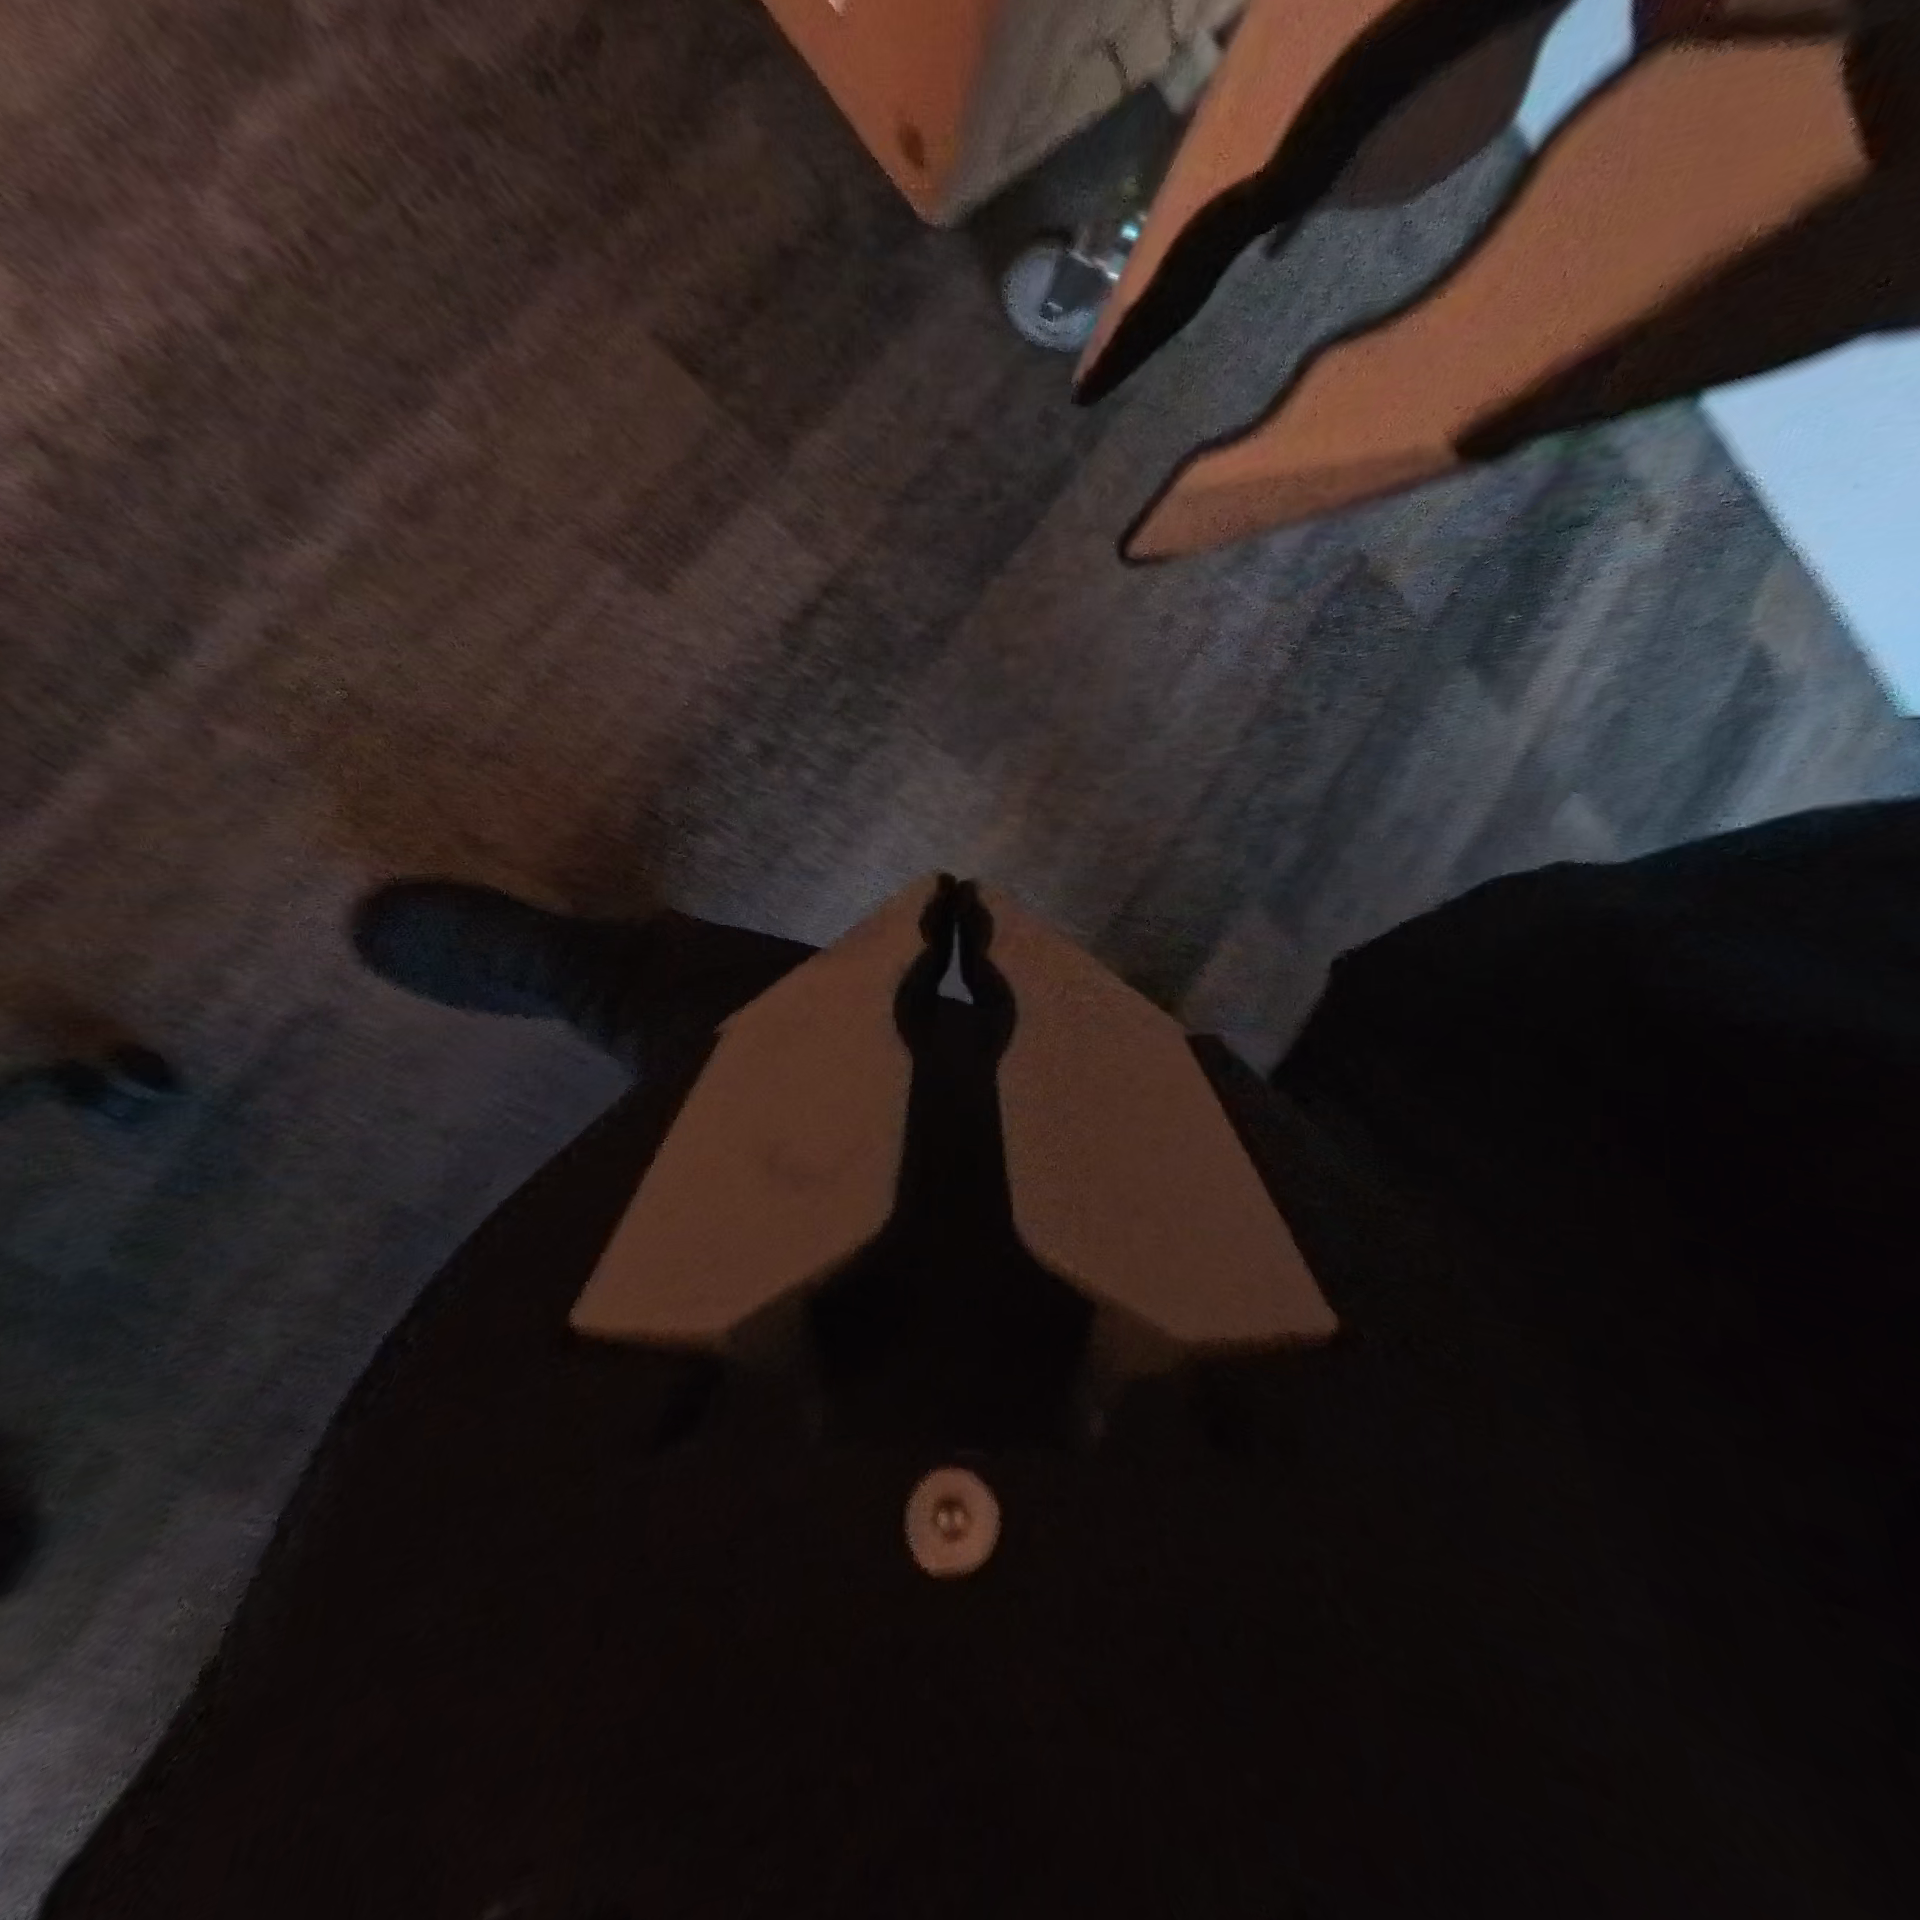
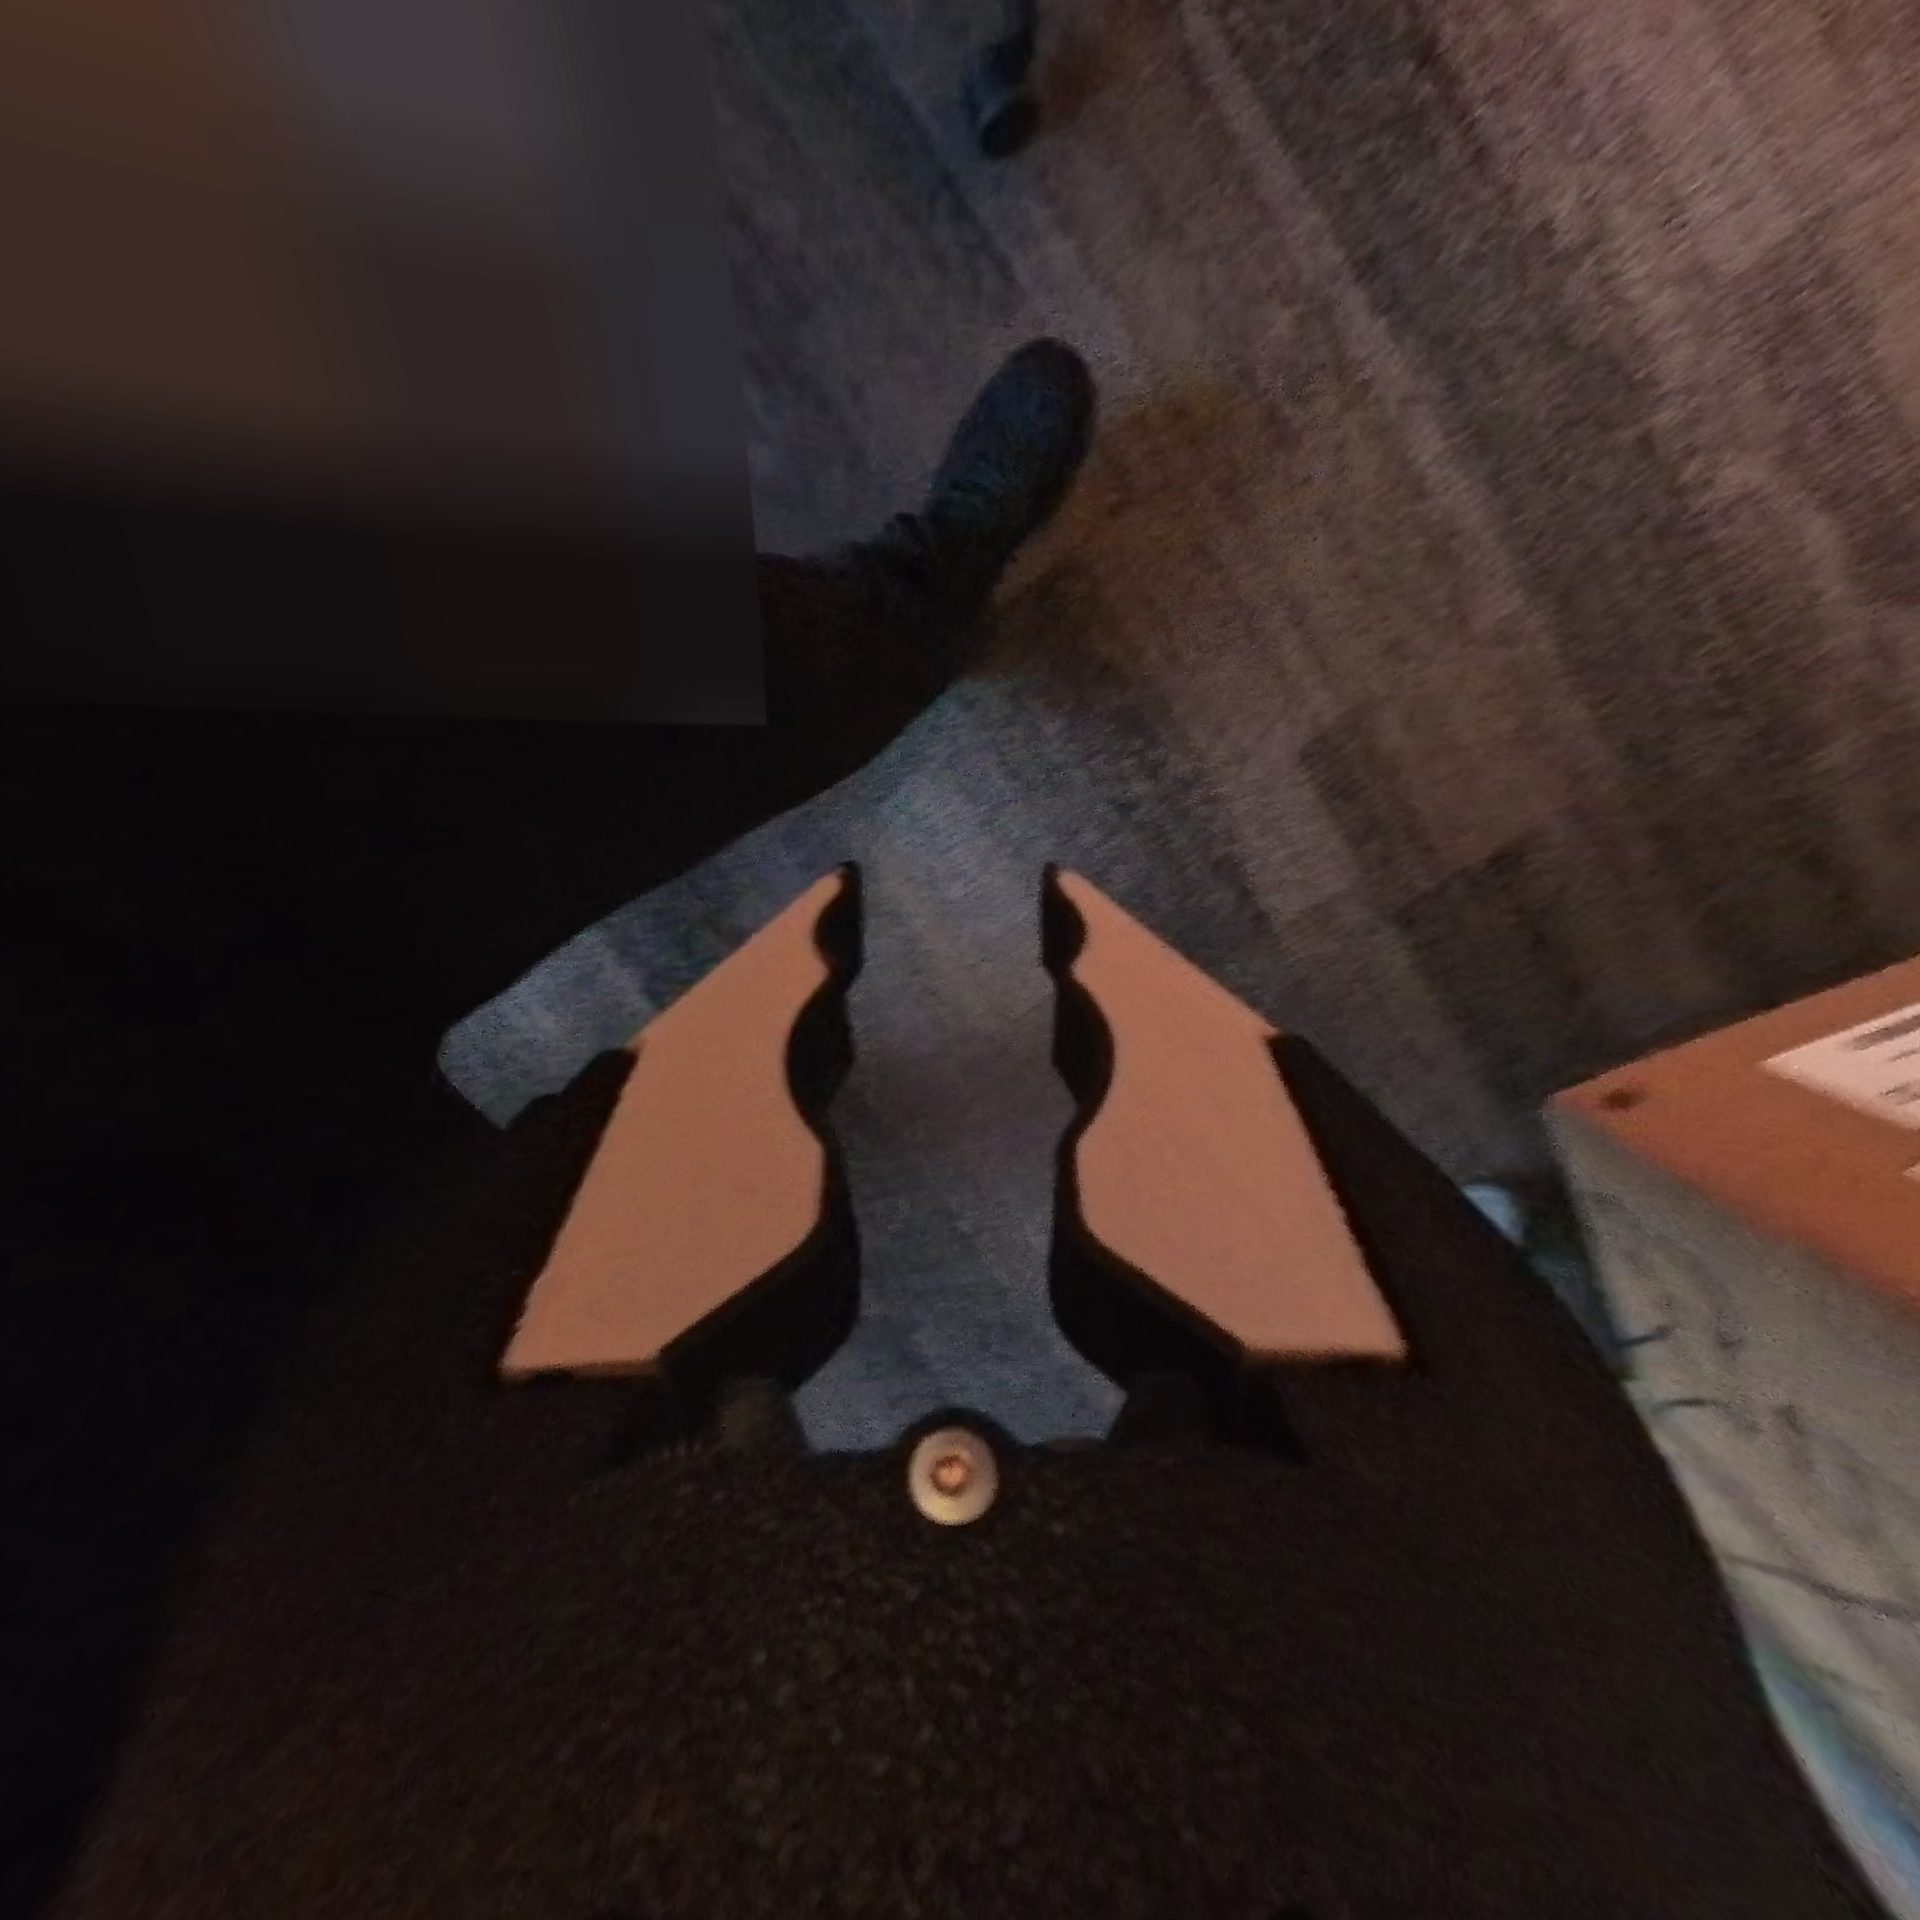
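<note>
Both grippers hang in the air and point down at a grey patterned carpet (image 1: pixel 520 499). My left gripper (image 1: pixel 954 894) is shut, its orange fingers pressed together with nothing between them. My right gripper (image 2: pixel 954 883) is open and empty, with carpet (image 2: pixel 1455 520) showing through the gap. The right gripper also shows in the left wrist view (image 1: pixel 1112 468) at the upper right, its two orange fingers apart. Neither gripper touches anything.
A brown cardboard box (image 1: pixel 894 94) stands on the carpet at the top of the left wrist view, and shows at the right edge of the right wrist view (image 2: pixel 1714 1164). A caster wheel (image 1: pixel 1049 286) sits beside it. A person's dark shoe (image 2: pixel 1008 436) and dark clothing are close by. Tip to tip, the grippers are about 9 cm apart.
</note>
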Demonstrator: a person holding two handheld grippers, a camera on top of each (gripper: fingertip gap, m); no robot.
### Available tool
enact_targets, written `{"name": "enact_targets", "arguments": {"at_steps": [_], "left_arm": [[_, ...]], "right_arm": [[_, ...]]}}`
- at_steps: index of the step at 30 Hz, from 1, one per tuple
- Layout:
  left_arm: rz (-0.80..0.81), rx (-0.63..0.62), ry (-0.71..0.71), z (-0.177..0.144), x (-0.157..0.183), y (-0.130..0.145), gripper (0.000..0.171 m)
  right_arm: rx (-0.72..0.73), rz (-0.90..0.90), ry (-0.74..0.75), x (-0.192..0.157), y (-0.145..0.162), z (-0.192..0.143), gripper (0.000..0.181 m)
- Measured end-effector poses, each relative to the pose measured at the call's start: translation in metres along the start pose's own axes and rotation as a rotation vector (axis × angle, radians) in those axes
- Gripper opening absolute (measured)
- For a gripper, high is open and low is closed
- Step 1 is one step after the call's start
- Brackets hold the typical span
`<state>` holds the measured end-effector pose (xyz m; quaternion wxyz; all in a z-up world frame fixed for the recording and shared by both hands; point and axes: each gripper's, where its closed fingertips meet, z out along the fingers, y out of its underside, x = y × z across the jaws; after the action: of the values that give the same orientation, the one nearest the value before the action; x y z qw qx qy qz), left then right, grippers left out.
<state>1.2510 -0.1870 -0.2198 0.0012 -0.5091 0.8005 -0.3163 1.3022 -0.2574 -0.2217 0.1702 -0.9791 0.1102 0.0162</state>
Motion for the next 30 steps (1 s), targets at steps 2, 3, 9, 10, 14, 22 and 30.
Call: {"name": "enact_targets", "arguments": {"at_steps": [2,3,9,10,14,22,30], "left_arm": [[0.064,0.012,-0.026,0.006,-0.06,-0.031,0.0],[0.076,0.006,-0.016,0.007,-0.089,-0.047,0.0],[0.089,-0.013,0.016,-0.025,-0.29,-0.161,0.0],[0.072,-0.018,0.004,-0.035,-0.326,-0.185,0.0],[0.053,0.132,-0.098,-0.064,-0.486,-0.298,0.0],[-0.227,0.322,-0.297,-0.086,-0.781,-0.436,0.006],[-0.419,0.41,-0.37,-0.103,-1.031,-0.495,0.034]], "right_arm": [[-0.041,-0.023,0.0,0.048,-0.045,0.016,0.012],[-0.046,-0.021,-0.02,0.069,-0.07,0.021,0.002],[-0.078,-0.035,-0.009,0.228,-0.237,0.04,0.0],[-0.061,-0.017,-0.023,0.251,-0.268,0.039,0.0],[-0.016,-0.09,-0.069,0.353,-0.38,0.066,0.0],[-0.088,-0.331,-0.175,0.559,-0.582,0.157,0.0],[-0.262,-0.568,-0.218,0.672,-0.826,0.23,0.0]]}}
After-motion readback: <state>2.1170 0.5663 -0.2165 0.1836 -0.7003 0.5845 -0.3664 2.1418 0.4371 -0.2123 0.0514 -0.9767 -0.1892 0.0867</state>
